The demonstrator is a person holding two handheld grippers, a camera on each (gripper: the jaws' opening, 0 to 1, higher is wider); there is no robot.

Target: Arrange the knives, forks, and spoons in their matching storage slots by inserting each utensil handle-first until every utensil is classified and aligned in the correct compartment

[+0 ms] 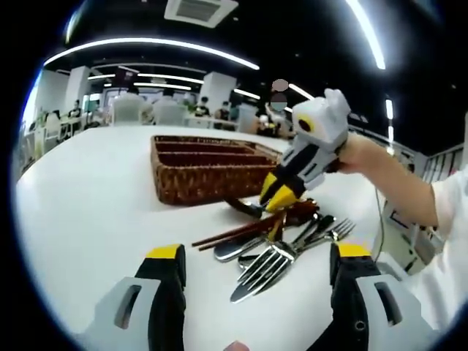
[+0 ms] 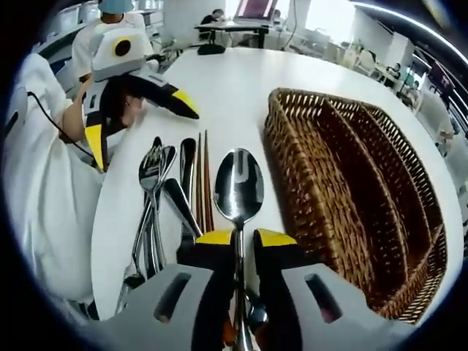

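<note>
Left gripper view, left to right: white table (image 1: 95,212), wicker basket (image 1: 208,168) with long compartments sitting mid-table, its far end hard to read. Left gripper (image 1: 256,274) jaws wide apart at the bottom, nothing between them. Just beyond them a loose pile of cutlery: chopsticks (image 1: 227,235), a fork (image 1: 274,262), knives and spoons overlapping, individual pieces hard to separate. Right gripper (image 1: 276,199) comes in from the right, tips down in the pile; what it pinches is hidden by its own jaws here. A person's hand and white sleeve (image 1: 453,212) behind it, cut off at the edge.

Right gripper view, left to right: sleeve, left gripper (image 2: 139,117) hovering open above the table edge, then forks (image 2: 151,190), a knife, chopsticks (image 2: 202,183) lying side by side. Right gripper (image 2: 238,238) jaws narrow, clamped on the handle of a spoon (image 2: 238,186), bowl pointing away, handle end hidden beneath the jaws. Basket (image 2: 351,197) just right of the spoon, its compartments showing no utensils; near corner cut off.
</note>
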